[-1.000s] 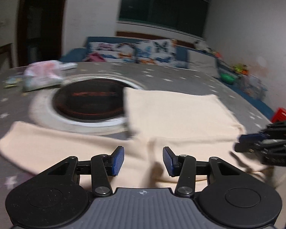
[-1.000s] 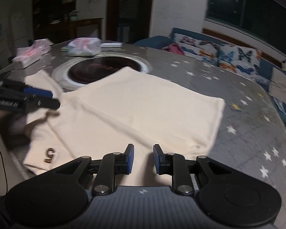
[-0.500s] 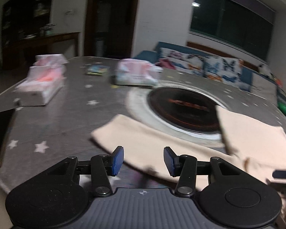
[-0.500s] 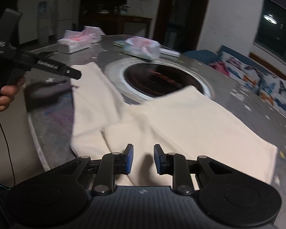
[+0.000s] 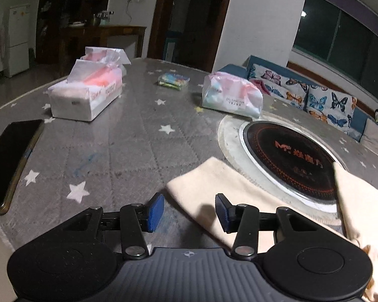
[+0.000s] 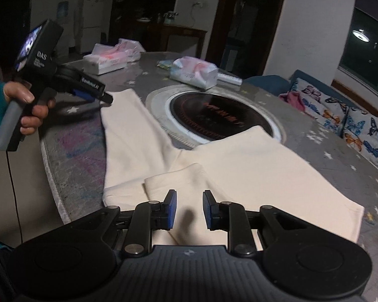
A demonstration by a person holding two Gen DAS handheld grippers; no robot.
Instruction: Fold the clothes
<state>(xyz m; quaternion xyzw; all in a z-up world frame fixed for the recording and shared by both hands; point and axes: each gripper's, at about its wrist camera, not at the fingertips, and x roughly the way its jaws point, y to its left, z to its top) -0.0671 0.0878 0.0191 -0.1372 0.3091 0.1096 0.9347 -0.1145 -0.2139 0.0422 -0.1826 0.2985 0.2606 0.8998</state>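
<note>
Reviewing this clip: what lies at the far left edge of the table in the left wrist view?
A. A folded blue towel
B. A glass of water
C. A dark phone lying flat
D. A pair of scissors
C. A dark phone lies flat on the grey star-patterned table cover, left of the white tissue box; no scissors, blue towel or glass shows there.
</note>
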